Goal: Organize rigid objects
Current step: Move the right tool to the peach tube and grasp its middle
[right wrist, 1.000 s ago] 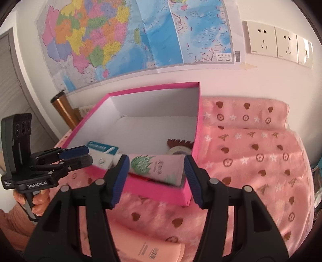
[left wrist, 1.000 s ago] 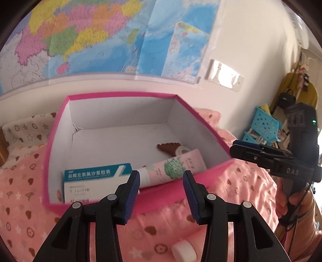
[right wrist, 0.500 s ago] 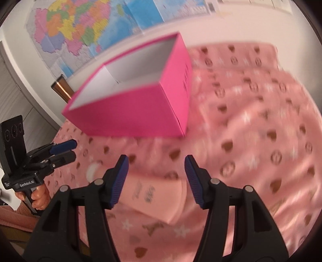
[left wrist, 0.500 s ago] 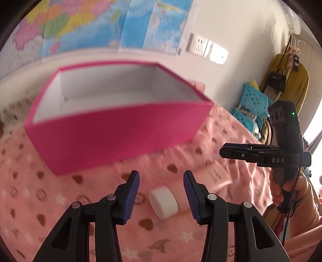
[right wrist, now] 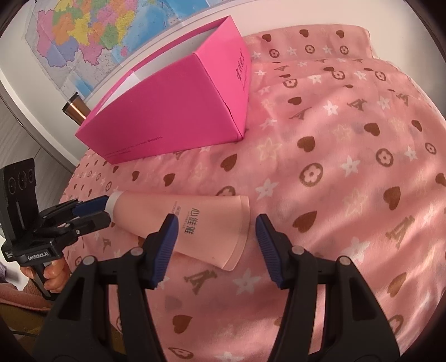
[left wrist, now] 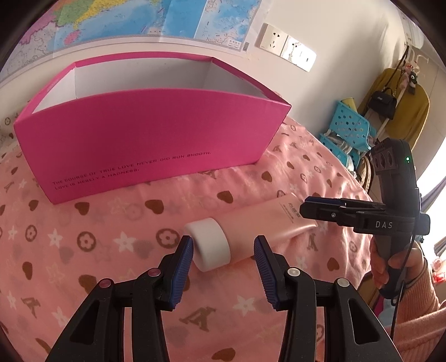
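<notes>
While both grippers hovered over the pink tube [right wrist: 192, 222], its printing was partly legible: dark characters ran across the flat end, too stylised for me to read, with a finer line beside them that was too small. Tube itself was salmon pink, tapering from a wide crimped tail to a short white screw cap [left wrist: 209, 245], lying on its side on the pink cloth [right wrist: 334, 167] printed with brown hearts, white stars and flower rings. It lay just in front of the magenta box [left wrist: 150, 139], apart from it, roughly parallel to the box's long wall. That wall carried small dark capitals: "THE COURSE OF TRUE LOVE NEVER DID RUN SMOOTH. LOVE IS MERELY A MADNESS." Box's end wall had dark script lettering, unreadable. Box was open-topped, white inside; contents not visible from these angles. Left gripper [left wrist: 223, 250] sat at the tube's cap end, blue pads parted either side of the cap, not pressing on it, nothing gripped; its body read "GenRobot.AI". Right gripper [right wrist: 216, 231] sat at the tube's tail end, jaws parted wider than the tail, pads clear of it, nothing gripped; its body read "DAS" with a green LED lit. Behind the box, a wall map [left wrist: 167, 16] and white wall sockets [left wrist: 287, 47].
</notes>
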The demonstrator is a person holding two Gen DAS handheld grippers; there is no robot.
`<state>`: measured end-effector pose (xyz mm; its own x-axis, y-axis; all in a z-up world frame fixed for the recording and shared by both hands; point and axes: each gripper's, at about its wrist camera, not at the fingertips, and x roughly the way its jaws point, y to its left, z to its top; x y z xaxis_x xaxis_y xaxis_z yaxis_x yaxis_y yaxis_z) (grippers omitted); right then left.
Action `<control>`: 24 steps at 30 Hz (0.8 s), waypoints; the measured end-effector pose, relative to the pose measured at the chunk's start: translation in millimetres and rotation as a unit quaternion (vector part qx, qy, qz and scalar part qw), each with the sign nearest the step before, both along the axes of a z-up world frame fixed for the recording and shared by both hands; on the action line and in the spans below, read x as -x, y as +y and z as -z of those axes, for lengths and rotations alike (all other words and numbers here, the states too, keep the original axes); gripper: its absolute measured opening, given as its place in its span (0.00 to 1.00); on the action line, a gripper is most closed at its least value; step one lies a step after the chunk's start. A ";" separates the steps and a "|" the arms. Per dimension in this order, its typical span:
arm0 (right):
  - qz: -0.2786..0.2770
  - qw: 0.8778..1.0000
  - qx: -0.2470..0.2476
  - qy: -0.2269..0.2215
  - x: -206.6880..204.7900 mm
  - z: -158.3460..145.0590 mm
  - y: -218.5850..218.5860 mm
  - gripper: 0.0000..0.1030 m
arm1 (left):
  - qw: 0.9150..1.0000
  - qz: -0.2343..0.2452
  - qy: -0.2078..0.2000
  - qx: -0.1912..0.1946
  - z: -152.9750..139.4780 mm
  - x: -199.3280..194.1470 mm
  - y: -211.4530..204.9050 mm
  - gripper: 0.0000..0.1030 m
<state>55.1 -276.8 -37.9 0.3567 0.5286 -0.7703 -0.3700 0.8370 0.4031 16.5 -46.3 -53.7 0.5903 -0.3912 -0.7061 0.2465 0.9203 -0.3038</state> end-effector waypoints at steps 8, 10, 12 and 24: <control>0.001 1.000 -0.002 -0.008 3.7 0.7 4.6 0.59 | 1.000 0.000 0.005 0.003 2.2 -1.1 -0.5 0.44; 0.000 1.000 -0.002 -0.008 3.9 0.5 4.6 0.59 | 1.000 -0.001 0.004 0.000 2.0 -1.2 -1.8 0.44; 0.001 1.000 -0.002 -0.008 4.2 0.1 4.9 0.59 | 1.000 -0.002 0.005 -0.001 2.2 -1.2 -2.3 0.44; 0.002 1.000 -0.010 -0.007 9.5 -4.0 6.2 0.59 | 1.000 -0.011 0.000 -0.002 -2.0 -1.0 0.3 0.44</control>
<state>45.6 -270.6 -33.9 0.3692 0.5422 -0.7548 -0.3730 0.8303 0.4141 17.5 -46.0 -51.7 0.5992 -0.3751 -0.7073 0.2260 0.9268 -0.3000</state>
